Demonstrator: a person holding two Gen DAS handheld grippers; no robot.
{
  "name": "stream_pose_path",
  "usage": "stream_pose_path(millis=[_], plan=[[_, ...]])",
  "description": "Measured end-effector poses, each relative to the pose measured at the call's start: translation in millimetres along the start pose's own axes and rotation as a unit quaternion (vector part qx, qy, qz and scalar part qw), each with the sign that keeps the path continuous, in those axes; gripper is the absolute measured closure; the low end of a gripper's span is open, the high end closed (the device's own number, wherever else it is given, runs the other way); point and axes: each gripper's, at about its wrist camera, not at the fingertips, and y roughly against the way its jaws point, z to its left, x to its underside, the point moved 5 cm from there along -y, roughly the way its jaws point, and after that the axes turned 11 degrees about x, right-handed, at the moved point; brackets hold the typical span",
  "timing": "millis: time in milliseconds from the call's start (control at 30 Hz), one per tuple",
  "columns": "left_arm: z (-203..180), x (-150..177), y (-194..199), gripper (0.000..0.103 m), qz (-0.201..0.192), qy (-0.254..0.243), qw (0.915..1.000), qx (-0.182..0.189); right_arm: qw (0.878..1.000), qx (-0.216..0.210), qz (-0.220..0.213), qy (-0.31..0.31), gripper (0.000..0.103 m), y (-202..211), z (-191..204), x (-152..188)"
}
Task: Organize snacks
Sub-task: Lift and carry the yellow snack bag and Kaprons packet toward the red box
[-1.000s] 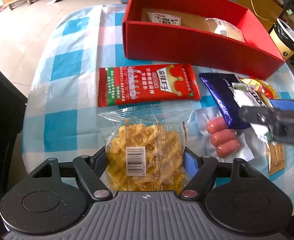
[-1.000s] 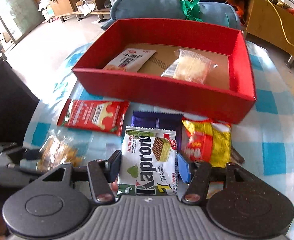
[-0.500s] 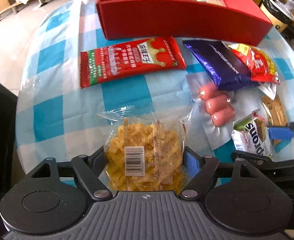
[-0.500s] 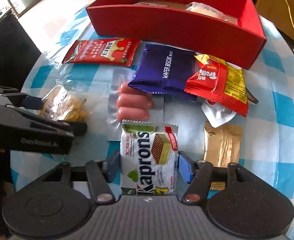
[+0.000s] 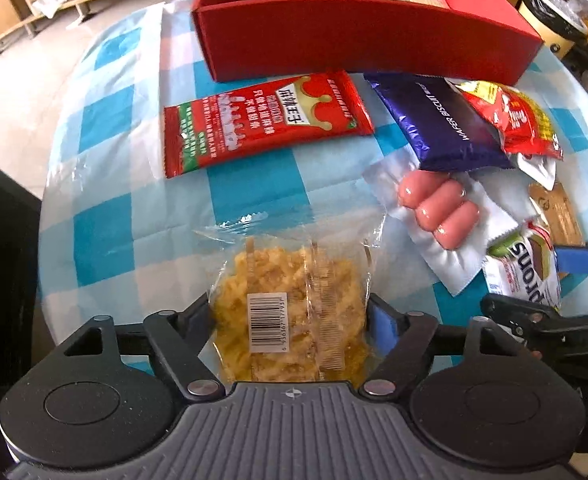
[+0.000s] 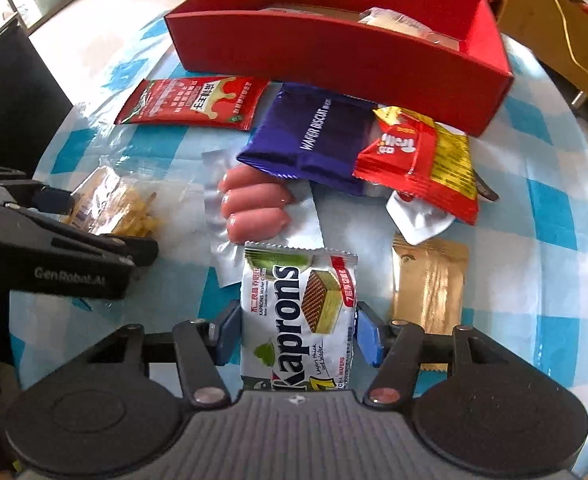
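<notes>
My left gripper [image 5: 291, 316] is shut on a clear bag of yellow crispy snack [image 5: 289, 300], low over the near left of the table; the bag also shows in the right wrist view [image 6: 121, 208]. My right gripper [image 6: 298, 332] is shut on a white Kaprons wafer pack [image 6: 300, 316], low over the table near the sausages; the pack also shows in the left wrist view [image 5: 524, 270]. The red box [image 6: 334, 52] stands at the far side and holds a couple of packets.
On the checked tablecloth lie a red sachet [image 5: 265, 120], a purple wafer biscuit pack [image 6: 314, 136], a red and yellow packet [image 6: 422, 160], a sausage pack [image 6: 253, 208] and a gold sachet [image 6: 430, 280]. The table edge falls off at left.
Both grippers have pulled back from the red box toward the near side of the table and lower, each still holding its packet. The loose snacks have not moved.
</notes>
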Motion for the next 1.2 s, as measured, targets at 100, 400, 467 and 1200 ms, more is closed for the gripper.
stream_pose_path(millis=[100, 400, 467, 1200], plan=[[2.2, -1.3, 6.7, 0.023, -0.008, 0.011, 0.9999, 0.005, 1.0, -0.003, -0.009, -0.012, 0.049, 9.7, -2.4, 1.5], [-2.3, -12.5, 30.1, 0.023, -0.05, 0.02, 0.9982, 0.025, 0.997, -0.014, -0.059, -0.048, 0.049, 40.3, -11.1, -13.4], [-5.9, -17.5, 34.0, 0.023, -0.059, 0.016, 0.9978, 0.026, 0.996, -0.013, -0.068, -0.055, 0.049, 44.1, -13.9, -20.7], [-29.3, -84.6, 55.6, 0.023, -0.129, -0.02, 0.9915, 0.007, 0.987, 0.011, -0.132, -0.094, 0.049, 60.6, -50.6, -90.2]])
